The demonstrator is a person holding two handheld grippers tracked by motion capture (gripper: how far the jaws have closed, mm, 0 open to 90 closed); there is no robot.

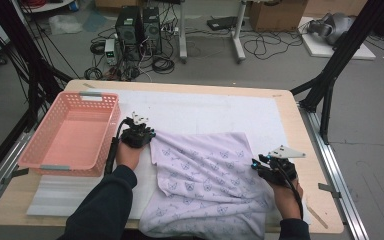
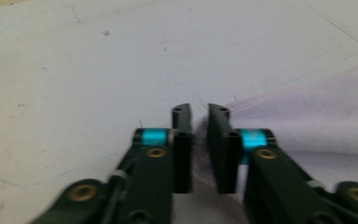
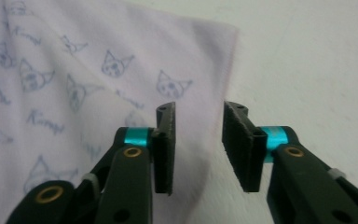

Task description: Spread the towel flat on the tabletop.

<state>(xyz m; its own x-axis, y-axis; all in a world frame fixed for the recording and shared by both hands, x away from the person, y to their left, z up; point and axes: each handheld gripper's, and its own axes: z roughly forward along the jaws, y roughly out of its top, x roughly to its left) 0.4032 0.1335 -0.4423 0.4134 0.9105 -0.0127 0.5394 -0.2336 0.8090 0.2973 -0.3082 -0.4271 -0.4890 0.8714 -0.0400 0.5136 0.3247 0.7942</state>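
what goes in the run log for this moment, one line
left tongs: nearly shut on cloth corner | right tongs: open at cloth's right edge | basket: left of cloth

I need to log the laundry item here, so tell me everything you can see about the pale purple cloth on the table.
The pale purple cloth is a soft knit-looking fabric printed with small cat faces and script words, with a stitched hem. It lies rumpled and creased on the white mat, its near part hanging over the table's front edge. The left gripper has a fold of its corner between nearly closed jaws. The right gripper sits at its opposite edge, jaws apart with the fabric's edge lying between them, unpinched.
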